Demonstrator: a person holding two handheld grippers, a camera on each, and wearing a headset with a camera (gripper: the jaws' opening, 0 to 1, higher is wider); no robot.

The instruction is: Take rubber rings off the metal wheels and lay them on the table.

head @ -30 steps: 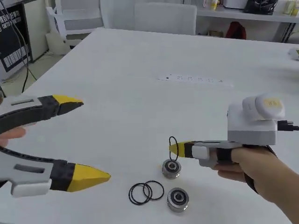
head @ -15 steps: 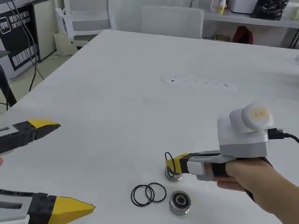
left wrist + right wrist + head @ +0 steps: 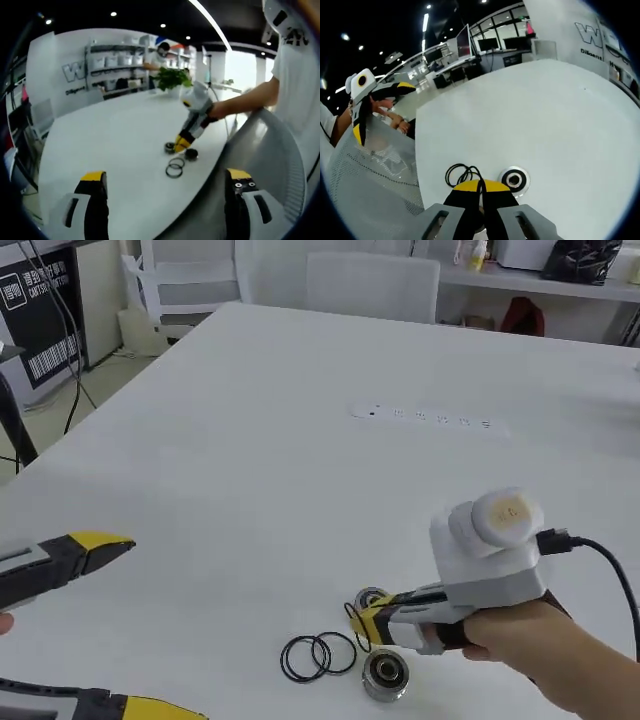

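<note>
- The right gripper (image 3: 362, 624) is being held in a hand (image 3: 530, 645) low over the white table (image 3: 300, 440). Its yellow-tipped jaws are pressing together on a thin black rubber ring (image 3: 350, 620), which is standing on edge at the tips.
- In the right gripper view, the two jaws are meeting with only a narrow slit between them. Black loops are showing just left of the tips, and whether they are touching the table cannot be told. A metal wheel (image 3: 514, 178) is lying flat just right of the tips; which of the two wheels it is cannot be told.
- In the head view, the far wheel (image 3: 372, 597) is sitting just behind the jaw tips and is partly hidden by them.
- The near wheel (image 3: 385, 671) is lying flat on the table just in front of the right gripper, apart from it.
- The loose rings (image 3: 318, 654) are lying flat and overlapping on the table, just left of the near wheel.
- The left gripper (image 3: 165, 628) is hanging at the lower left of the head view, well apart from the wheels. Its jaws are spread wide and are gripping nothing.
- In the left gripper view, the two spread jaws are framing the right gripper, both wheels and the loose rings (image 3: 175, 168) on the table ahead.
- A white power strip (image 3: 425, 418) is lying farther back on the table, and a chair (image 3: 370, 285) is standing at the far edge.
</note>
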